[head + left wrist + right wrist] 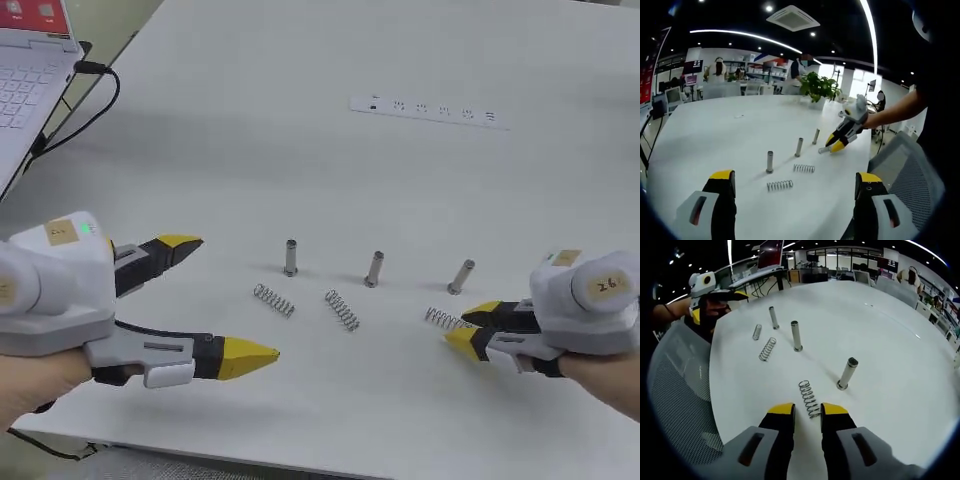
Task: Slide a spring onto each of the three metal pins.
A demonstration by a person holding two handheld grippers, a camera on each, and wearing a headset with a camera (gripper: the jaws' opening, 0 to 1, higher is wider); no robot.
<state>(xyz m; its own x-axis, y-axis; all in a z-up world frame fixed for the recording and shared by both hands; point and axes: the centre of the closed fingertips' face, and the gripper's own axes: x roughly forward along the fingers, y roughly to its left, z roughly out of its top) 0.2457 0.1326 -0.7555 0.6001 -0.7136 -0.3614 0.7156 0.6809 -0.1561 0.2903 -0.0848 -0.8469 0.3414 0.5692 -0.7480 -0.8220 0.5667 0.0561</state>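
Three metal pins stand upright in a row on the white table: left pin [291, 257], middle pin [374, 268], right pin [461, 276]. In front of each lies a spring: left spring [273, 300], middle spring [342, 310], right spring [440, 319]. My left gripper [220, 297] hovers wide open, left of the left spring and holding nothing. My right gripper [468, 325] is narrowly open at the right spring's near end. In the right gripper view that spring [809, 398] reaches between the yellow fingertips [782, 410], which stand slightly apart from it.
A white power strip [430, 110] lies further back on the table. At the far left are a laptop [30, 60] and a black cable [95, 100]. The table's front edge runs just below the grippers. A grey mesh chair [680, 390] is beside the table.
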